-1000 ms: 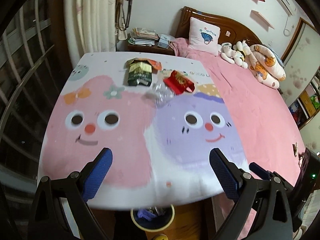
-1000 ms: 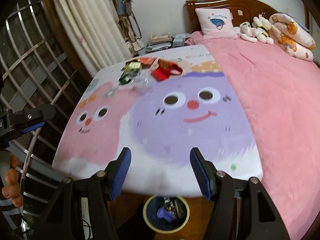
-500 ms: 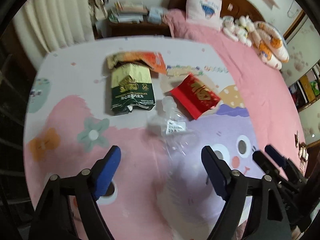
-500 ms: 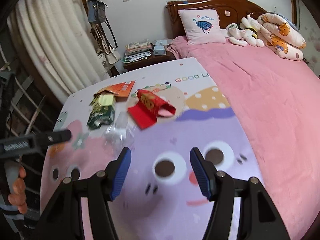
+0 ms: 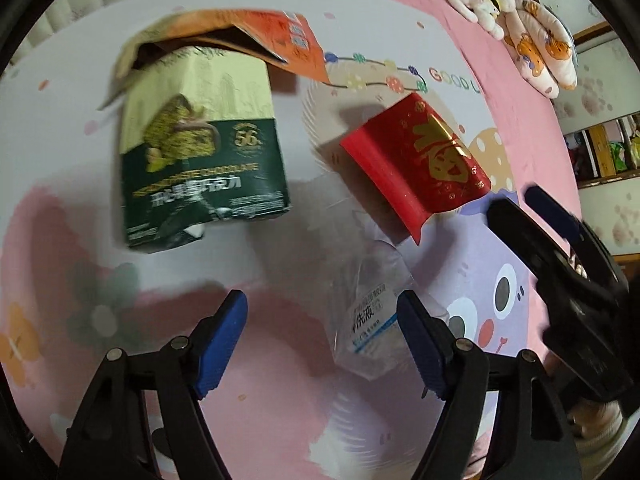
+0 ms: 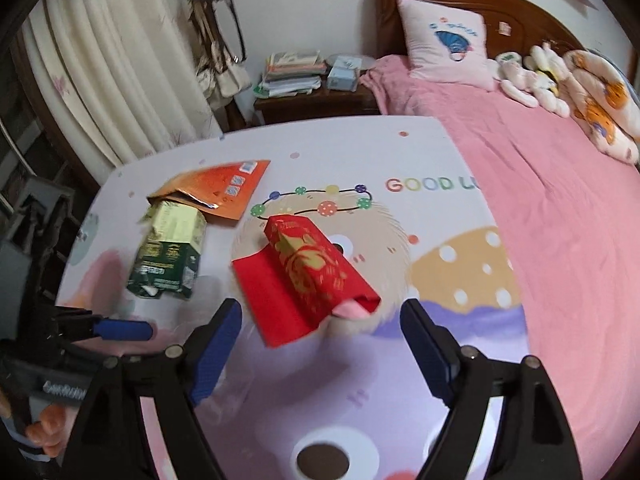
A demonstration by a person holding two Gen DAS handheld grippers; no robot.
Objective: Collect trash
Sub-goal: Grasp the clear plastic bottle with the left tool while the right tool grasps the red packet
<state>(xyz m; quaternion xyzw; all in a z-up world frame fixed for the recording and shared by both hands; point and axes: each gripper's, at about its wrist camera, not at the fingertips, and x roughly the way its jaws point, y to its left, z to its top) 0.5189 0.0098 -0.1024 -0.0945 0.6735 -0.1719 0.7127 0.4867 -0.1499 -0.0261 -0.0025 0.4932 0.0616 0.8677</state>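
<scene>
Four pieces of trash lay close together on the cartoon-printed mat; they are described here from left to right.

Green chocolate box: torn open at one end and partly crushed. It looked like light, stiff card that would give under pressure, best pinched across its flat faces near the intact end.

Orange packet: flat and flimsy, with one edge lying over the top of the box. It offered only a thin edge to grasp and would probably need lifting at a raised corner.

Clear plastic bag: crumpled, with a printed label, nearest the left gripper. Its outline was hard to trace against the mat, so its full extent was uncertain. It appeared very light, soft and slippery, and a bunched fold would be the safest hold.

Red envelope: folded card with gold print, one flap standing up. It was light and springy, and the raised fold gave a ready purchase.

The left gripper's jaws were closing, with the bag partly between them but not yet pressed. The right gripper hung just short of the red envelope with its jaws opening and nothing between them.
</scene>
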